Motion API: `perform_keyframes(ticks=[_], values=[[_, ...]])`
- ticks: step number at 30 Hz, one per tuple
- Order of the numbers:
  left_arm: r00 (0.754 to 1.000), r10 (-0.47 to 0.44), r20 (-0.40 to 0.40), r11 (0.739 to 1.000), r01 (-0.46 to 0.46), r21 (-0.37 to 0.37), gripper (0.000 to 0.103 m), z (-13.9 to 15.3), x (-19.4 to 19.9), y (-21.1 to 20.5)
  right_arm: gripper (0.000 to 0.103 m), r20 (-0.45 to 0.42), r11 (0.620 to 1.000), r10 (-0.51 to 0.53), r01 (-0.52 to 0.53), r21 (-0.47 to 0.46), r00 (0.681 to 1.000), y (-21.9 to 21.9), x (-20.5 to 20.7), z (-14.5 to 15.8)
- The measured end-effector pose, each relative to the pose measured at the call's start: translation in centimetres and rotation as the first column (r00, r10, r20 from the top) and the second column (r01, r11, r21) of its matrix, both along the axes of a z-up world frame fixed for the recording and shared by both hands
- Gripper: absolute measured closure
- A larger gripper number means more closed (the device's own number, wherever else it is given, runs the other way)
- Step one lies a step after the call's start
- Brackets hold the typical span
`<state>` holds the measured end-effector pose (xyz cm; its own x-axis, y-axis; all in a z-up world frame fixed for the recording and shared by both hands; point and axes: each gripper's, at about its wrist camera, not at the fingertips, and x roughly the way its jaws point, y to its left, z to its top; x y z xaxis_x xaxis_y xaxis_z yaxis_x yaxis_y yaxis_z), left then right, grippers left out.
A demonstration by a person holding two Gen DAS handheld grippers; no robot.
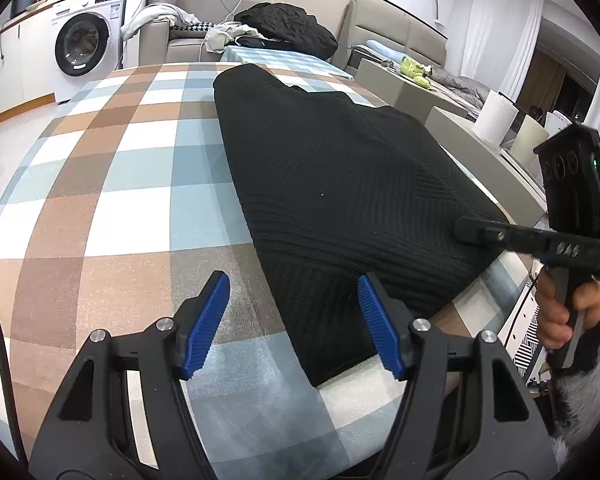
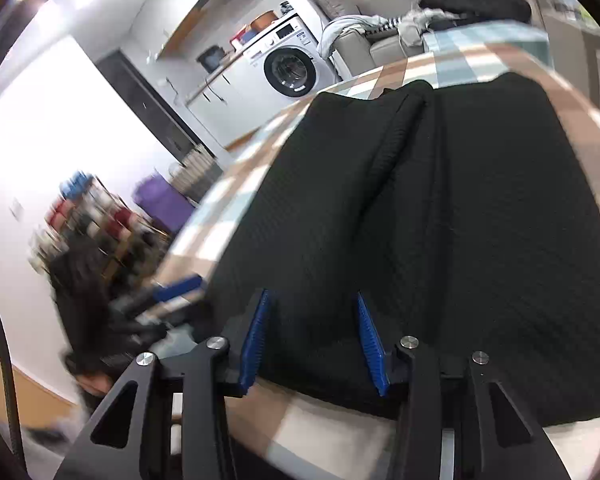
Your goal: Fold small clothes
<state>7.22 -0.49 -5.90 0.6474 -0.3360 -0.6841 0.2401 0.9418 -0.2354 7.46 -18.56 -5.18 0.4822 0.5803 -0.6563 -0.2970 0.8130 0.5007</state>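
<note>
A black ribbed knit garment (image 1: 340, 184) lies folded flat on the checked tablecloth (image 1: 120, 184). My left gripper (image 1: 294, 320) hovers open over the garment's near left corner; its right pad is above the fabric and its left pad above bare cloth. In the left wrist view my right gripper (image 1: 466, 234) reaches in from the right, held by a hand (image 1: 560, 312), with its tip on the garment's right edge. In the right wrist view the garment (image 2: 440, 220) fills the frame. The right gripper (image 2: 312, 340) stands partly open just past the near hem, with flat fabric under the gap.
The table edge runs close on the right (image 1: 512, 184). Beyond the table are a washing machine (image 1: 84, 44), a sofa piled with dark and light clothes (image 1: 284, 28) and a white paper roll (image 1: 496, 118). Shelves of boxes (image 2: 92, 220) show blurred at the left.
</note>
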Motion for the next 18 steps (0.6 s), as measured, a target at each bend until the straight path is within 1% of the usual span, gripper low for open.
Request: perform_keyframes(ticks=[1, 2, 3, 5, 6, 7, 11, 12, 14, 16, 18], values=[[1.0, 0.004, 0.001, 1.0, -0.004, 0.003, 0.039, 0.0, 0.0, 0.0, 0.085, 0.01, 1.0, 0.004, -0.004, -0.021, 1.0, 0.3, -0.2, 0.0], [1.0, 0.006, 0.003, 1.0, -0.006, 0.006, 0.039, -0.1, 0.0, -0.1, 0.09, 0.026, 0.999, 0.03, -0.029, -0.03, 0.999, 0.5, -0.1, 0.0], [1.0, 0.008, 0.005, 1.0, -0.008, 0.007, 0.039, -0.1, 0.0, -0.1, 0.09, 0.036, 0.999, 0.051, -0.051, -0.016, 0.998, 0.7, -0.2, 0.2], [1.0, 0.008, 0.005, 1.0, -0.008, 0.004, 0.039, -0.1, 0.0, -0.2, 0.09, 0.07, 0.999, 0.045, -0.045, 0.0, 0.997, 0.6, -0.4, 0.9], [1.0, 0.008, 0.007, 1.0, -0.008, 0.001, 0.039, -0.1, 0.0, -0.2, 0.09, 0.077, 0.999, 0.038, -0.039, 0.013, 0.996, -0.3, -0.7, 1.1], [1.0, 0.007, 0.01, 1.0, -0.007, 0.002, 0.039, 0.0, 0.0, -0.2, 0.09, 0.076, 1.0, 0.029, -0.029, 0.007, 0.997, -0.5, -0.8, 1.2], [1.0, 0.007, 0.006, 1.0, -0.007, -0.001, 0.039, -0.1, -0.1, -0.2, 0.09, 0.027, 0.995, -0.005, 0.008, -0.099, 1.0, -1.0, -1.2, -0.3], [1.0, 0.007, 0.005, 1.0, -0.007, 0.0, 0.039, -0.1, -0.1, -0.3, 0.089, 0.02, 0.994, 0.001, 0.001, -0.11, 1.0, -0.9, -1.4, -0.5], [1.0, 0.006, 0.006, 1.0, -0.006, 0.005, 0.039, -0.1, -0.1, -0.4, 0.082, 0.027, 0.995, -0.002, 0.004, -0.104, 1.0, -1.0, -1.4, -0.2], [1.0, 0.0, 0.004, 1.0, 0.0, 0.001, 0.039, -0.1, -0.1, -0.5, 0.068, 0.014, 0.997, -0.003, 0.004, -0.073, 1.0, -1.1, -0.9, 0.0], [1.0, -0.002, 0.003, 1.0, 0.002, 0.001, 0.039, -0.2, -0.1, -0.6, 0.063, -0.012, 1.0, 0.008, -0.008, -0.022, 1.0, -1.0, 0.1, 0.0]])
